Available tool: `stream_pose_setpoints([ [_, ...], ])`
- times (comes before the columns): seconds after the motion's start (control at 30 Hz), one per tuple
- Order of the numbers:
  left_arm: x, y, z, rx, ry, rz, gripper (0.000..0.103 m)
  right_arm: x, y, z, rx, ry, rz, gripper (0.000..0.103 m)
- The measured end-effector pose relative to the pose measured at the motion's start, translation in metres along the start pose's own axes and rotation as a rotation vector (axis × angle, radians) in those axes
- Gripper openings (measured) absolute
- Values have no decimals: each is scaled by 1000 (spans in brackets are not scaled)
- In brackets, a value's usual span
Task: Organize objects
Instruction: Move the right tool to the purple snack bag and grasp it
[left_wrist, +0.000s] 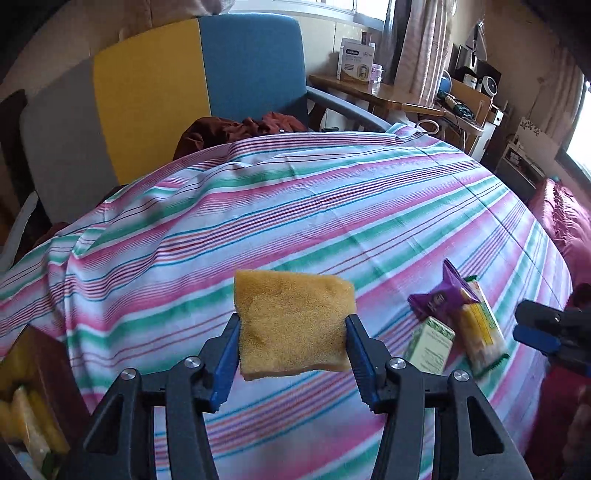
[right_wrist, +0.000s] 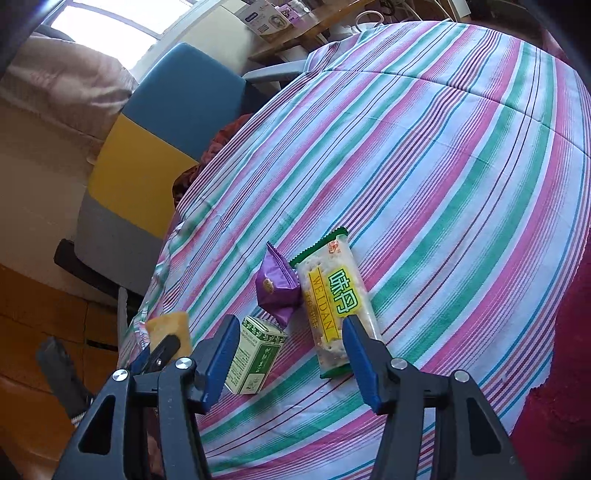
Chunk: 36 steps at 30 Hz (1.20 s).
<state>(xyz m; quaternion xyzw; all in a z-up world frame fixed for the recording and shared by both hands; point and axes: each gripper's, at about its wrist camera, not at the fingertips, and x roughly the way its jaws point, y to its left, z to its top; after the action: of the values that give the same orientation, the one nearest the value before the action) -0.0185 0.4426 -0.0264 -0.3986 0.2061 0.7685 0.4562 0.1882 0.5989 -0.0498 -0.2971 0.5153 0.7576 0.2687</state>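
My left gripper (left_wrist: 291, 325) is shut on a yellow sponge (left_wrist: 291, 321) and holds it above the striped tablecloth (left_wrist: 295, 206); it also shows at the left of the right wrist view (right_wrist: 162, 343) with the sponge (right_wrist: 171, 325). On the cloth lie a purple snack packet (right_wrist: 277, 288), a long green-and-yellow cracker pack (right_wrist: 332, 306) and a small green-and-white box (right_wrist: 255, 354). My right gripper (right_wrist: 290, 332) is open and empty, hovering just above these three. In the left wrist view the packet (left_wrist: 439, 299), pack (left_wrist: 480, 328), box (left_wrist: 430, 343) and right gripper (left_wrist: 532, 325) sit at the right.
A brown container (left_wrist: 33, 391) with yellow items sits at the lower left edge. A blue, yellow and grey chair (left_wrist: 166, 96) stands behind the table, with dark red cloth (left_wrist: 236, 129) on its seat. A wooden desk (left_wrist: 369, 88) with boxes is beyond. Red bedding (left_wrist: 561, 221) lies right.
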Motion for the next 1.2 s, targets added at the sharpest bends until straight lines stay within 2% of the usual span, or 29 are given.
stream_pose_setpoints([
  [0.23,-53,-6,-63,31,10,-19,55,0,11,-3,-49,17,6,59],
  [0.37,-63,-12,-95,60,44,-43,55,10,20,0,-29,87,36,59],
  [0.47,-65,-16,-108,79,57,-55,55,31,36,10,-73,121,-30,58],
  [0.6,-58,-12,-115,66,77,-55,55,71,45,26,-82,161,-89,59],
  [0.7,-53,-5,-118,34,86,-56,55,79,56,33,-124,135,45,60],
  [0.77,-49,-1,-119,14,93,-58,55,75,65,32,-175,101,59,60],
  [0.9,-45,-1,-119,7,91,-55,56,77,58,32,-167,100,9,60],
  [1.0,-42,-3,-118,11,86,-49,56,77,52,38,-165,63,-61,60],
  [1.2,-40,-2,-117,6,78,-48,56,90,58,45,-201,49,-120,60],
])
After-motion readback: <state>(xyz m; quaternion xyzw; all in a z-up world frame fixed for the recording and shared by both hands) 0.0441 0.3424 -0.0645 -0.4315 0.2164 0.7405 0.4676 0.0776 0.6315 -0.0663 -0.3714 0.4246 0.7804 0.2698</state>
